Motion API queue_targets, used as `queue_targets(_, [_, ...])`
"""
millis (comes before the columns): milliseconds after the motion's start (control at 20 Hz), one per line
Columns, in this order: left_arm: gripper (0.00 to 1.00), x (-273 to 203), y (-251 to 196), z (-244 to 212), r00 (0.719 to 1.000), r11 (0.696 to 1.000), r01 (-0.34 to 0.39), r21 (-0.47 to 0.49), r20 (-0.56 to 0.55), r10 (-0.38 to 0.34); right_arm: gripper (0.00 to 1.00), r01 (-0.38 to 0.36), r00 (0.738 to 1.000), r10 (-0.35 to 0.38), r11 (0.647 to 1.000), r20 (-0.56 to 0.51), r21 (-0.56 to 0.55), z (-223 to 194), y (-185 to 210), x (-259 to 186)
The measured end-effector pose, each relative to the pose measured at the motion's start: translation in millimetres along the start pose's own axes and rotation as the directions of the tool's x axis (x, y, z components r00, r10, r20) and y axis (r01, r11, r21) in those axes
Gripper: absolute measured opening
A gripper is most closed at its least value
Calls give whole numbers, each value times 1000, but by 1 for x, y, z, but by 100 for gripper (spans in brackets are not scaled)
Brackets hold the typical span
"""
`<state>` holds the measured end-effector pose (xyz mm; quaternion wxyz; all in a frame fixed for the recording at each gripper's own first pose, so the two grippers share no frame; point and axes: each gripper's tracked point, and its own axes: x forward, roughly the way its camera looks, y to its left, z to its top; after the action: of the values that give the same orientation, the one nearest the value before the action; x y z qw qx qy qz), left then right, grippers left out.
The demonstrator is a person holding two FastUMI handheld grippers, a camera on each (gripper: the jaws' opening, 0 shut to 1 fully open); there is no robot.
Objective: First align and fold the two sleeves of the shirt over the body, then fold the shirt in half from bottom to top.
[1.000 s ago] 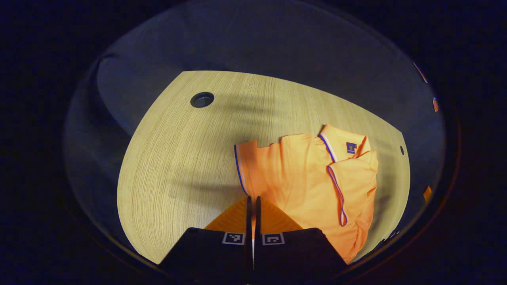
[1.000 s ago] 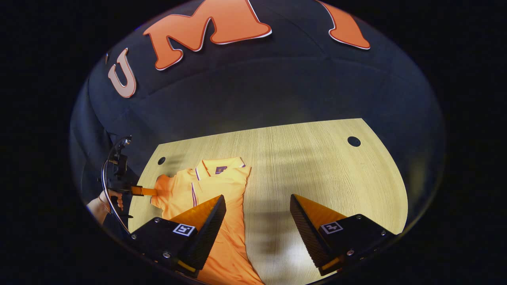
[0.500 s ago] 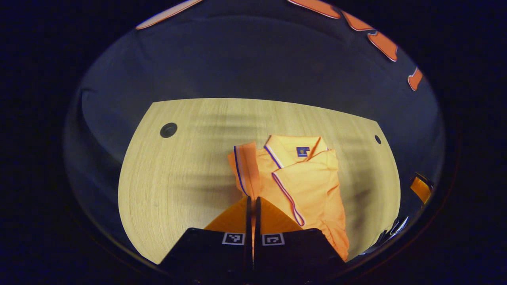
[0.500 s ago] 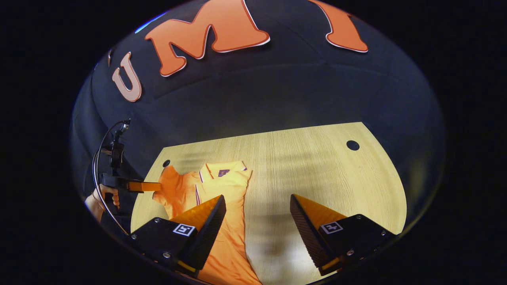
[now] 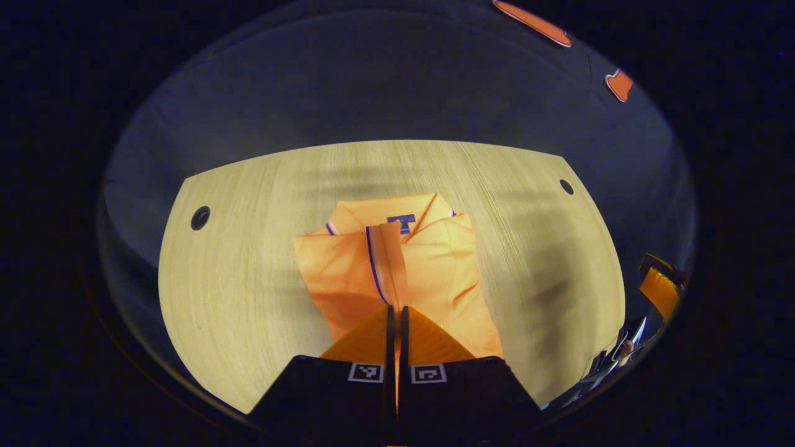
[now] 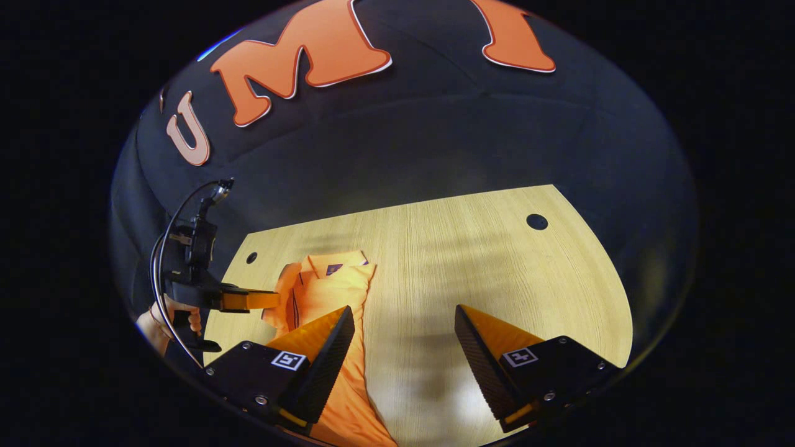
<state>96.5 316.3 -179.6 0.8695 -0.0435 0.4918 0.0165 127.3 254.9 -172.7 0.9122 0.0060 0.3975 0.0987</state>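
Observation:
An orange polo shirt (image 5: 348, 273) lies on the wooden table (image 5: 236, 310), collar (image 5: 385, 214) at the far end. My left gripper (image 5: 395, 308) is shut on the trimmed hem of one sleeve (image 5: 380, 264) and holds it above the middle of the body. The other sleeve (image 5: 444, 248) lies folded over the body. In the right gripper view the shirt (image 6: 329, 288) is at the left, with the left gripper (image 6: 248, 301) and the hand (image 6: 163, 320) holding it beside it. My right gripper (image 6: 404, 316) stands open above bare table just right of the shirt.
Round holes pierce the table top near its far corners (image 5: 200, 218) (image 5: 566, 186) (image 6: 536, 221). The black booth wall (image 6: 404, 143) rises behind the table's far edge. The right gripper (image 5: 661, 292) shows at the right edge of the left gripper view.
My left gripper has carried the sleeve from the shirt's side in over the middle of the body. The right gripper has stayed open and hardly moved.

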Motion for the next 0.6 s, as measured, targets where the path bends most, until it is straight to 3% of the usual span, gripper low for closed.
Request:
queue_targets(400, [4, 40, -19, -14, 998, 1000, -9, -15, -60, 8, 99, 8, 999, -8, 1000, -41, 0, -17, -1, 7])
queue_targets(600, [18, 46, -28, -9, 999, 1000, 19, -17, -49, -20, 99, 11, 999, -10, 1000, -53, 11, -23, 0, 9])
